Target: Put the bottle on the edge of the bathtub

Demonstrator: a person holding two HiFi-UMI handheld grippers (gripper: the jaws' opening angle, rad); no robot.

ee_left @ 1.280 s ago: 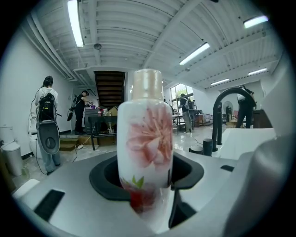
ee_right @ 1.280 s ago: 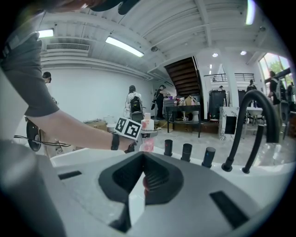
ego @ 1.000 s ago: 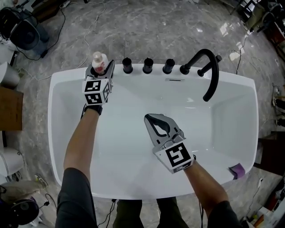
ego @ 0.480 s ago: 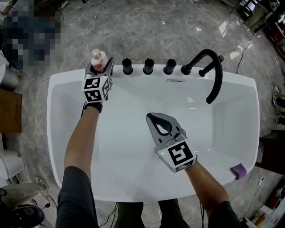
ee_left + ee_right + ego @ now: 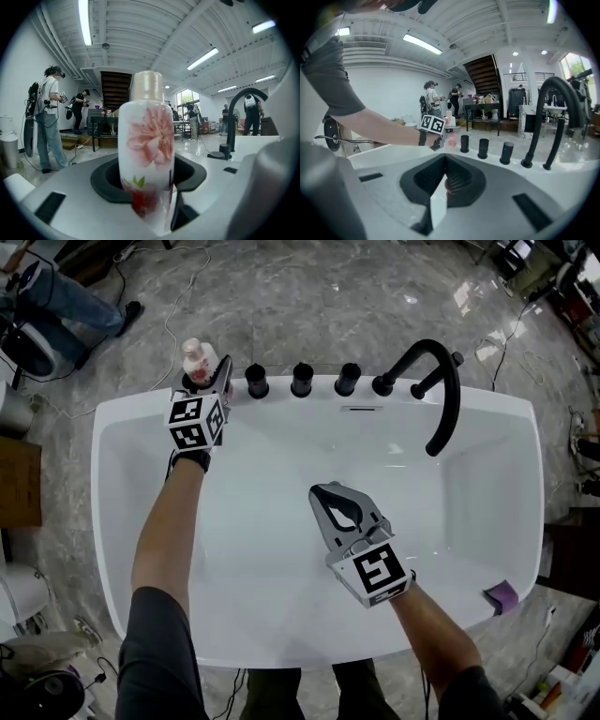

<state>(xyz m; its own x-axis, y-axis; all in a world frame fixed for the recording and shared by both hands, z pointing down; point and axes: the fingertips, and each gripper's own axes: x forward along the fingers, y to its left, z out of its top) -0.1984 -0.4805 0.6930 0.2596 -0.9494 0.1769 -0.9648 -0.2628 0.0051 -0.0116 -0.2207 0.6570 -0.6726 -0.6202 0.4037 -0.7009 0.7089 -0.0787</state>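
White bathtub (image 5: 281,411): your left claw (image 5: 204,382) pinches the flowered bottle (image 5: 195,356) upright at the far rim, just left of the black knobs (image 5: 301,379). Your right claw (image 5: 324,491) is pressed together, empty, over the basin.

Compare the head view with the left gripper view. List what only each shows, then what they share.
Only the head view: the right claw, shut and empty over the bathtub, and a small purple object at the rim's near right corner. Only the left gripper view: the pink flower printed on the bottle, and people standing near a dark staircase. Both: the bottle gripped in the left claw, the black faucet, and part of the white bathtub rim.
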